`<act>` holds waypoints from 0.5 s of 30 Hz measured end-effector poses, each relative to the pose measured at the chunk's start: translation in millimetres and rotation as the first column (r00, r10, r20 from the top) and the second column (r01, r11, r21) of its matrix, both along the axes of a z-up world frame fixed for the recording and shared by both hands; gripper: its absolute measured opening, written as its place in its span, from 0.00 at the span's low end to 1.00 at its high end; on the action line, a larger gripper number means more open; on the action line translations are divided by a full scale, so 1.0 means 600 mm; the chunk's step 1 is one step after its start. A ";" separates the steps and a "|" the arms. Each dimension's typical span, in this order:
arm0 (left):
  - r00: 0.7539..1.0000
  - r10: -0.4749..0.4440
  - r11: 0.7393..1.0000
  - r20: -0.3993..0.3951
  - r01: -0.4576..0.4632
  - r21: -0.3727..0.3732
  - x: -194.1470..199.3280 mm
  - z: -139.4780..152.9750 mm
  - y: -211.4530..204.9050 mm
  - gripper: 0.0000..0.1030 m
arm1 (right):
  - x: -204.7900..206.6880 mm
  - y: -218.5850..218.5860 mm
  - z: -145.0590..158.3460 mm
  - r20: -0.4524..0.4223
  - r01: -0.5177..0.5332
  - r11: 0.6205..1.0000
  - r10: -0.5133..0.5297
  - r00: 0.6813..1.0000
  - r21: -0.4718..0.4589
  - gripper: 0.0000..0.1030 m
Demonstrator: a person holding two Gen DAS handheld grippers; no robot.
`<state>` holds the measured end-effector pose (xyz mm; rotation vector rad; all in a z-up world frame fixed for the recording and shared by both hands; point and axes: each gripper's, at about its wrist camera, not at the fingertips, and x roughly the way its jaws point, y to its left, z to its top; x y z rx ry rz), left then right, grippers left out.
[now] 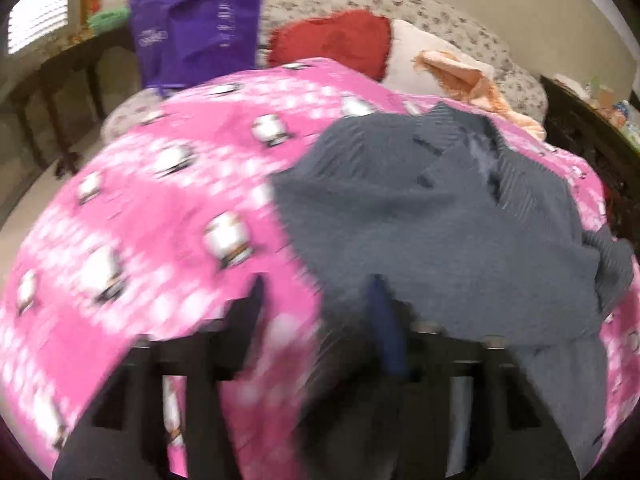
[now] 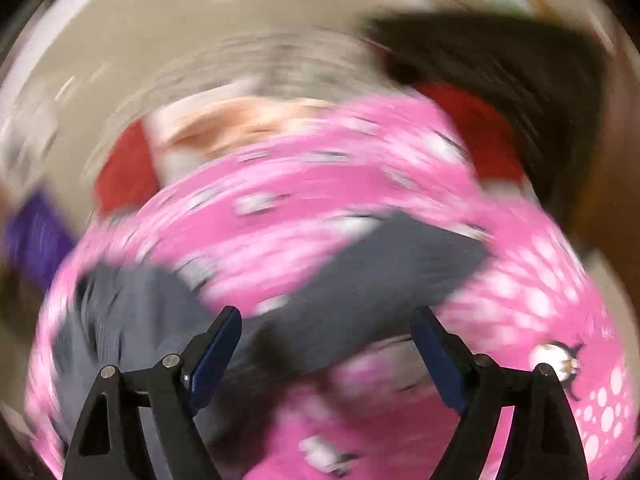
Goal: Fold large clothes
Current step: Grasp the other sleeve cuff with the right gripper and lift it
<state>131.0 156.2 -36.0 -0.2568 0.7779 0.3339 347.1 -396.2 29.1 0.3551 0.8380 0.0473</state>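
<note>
I see a pink blanket [image 1: 160, 208] with a white penguin print covering the bed and filling most of both views. On it, from the centre of the left wrist view out toward 3 o'clock, lies the gray knit sweater [image 1: 432, 232], rumpled, its ribbed collar toward 1 o'clock. In the right wrist view, which is heavily smeared, the sweater [image 2: 360, 280] runs as a gray band from 8 o'clock to 2 o'clock across the blanket [image 2: 300, 184].

At 11 o'clock in the left view a purple bag [image 1: 196, 24] stands behind the blanket. At 12 o'clock a red cushion [image 1: 336, 40] lies against a pale flowered pillow [image 1: 460, 28], with a peach cloth [image 1: 464, 76] at 1 o'clock.

My right gripper [image 2: 326, 320] has its jaws spread wide, above the sweater, with nothing pressed between the blue pads [image 2: 436, 352].

My left gripper [image 1: 320, 300] is blurred at 6 o'clock. Its fingers stand apart at the sweater's near edge; I cannot tell whether they touch it.
</note>
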 end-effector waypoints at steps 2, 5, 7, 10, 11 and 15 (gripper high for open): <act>1.000 0.026 0.998 -0.011 -0.026 0.051 -0.042 -0.018 0.003 0.64 | 0.029 -0.079 -0.025 -0.077 0.084 0.973 -0.069 0.995 0.217 0.82; 0.997 0.067 0.997 -0.036 -0.066 0.045 -0.078 -0.059 0.008 0.64 | 0.067 -0.132 -0.057 -0.146 0.171 0.900 -0.121 0.982 0.400 0.82; 0.996 0.077 0.997 -0.045 -0.077 -0.008 -0.085 -0.075 0.016 0.64 | 0.103 -0.131 -0.066 -0.164 0.170 0.884 -0.108 0.981 0.436 0.82; 0.994 0.094 0.996 -0.050 -0.093 0.012 -0.081 -0.079 0.014 0.64 | 0.144 -0.125 -0.072 -0.203 0.207 0.899 -0.137 0.970 0.386 0.81; 0.994 0.098 0.995 -0.056 -0.096 0.043 -0.079 -0.080 0.007 0.64 | 0.147 -0.129 -0.071 -0.207 0.220 0.900 -0.150 0.967 0.375 0.79; 0.992 0.104 0.992 -0.071 -0.098 0.074 -0.068 -0.083 -0.001 0.65 | 0.163 -0.131 -0.079 -0.264 0.273 0.931 -0.208 0.942 0.240 0.22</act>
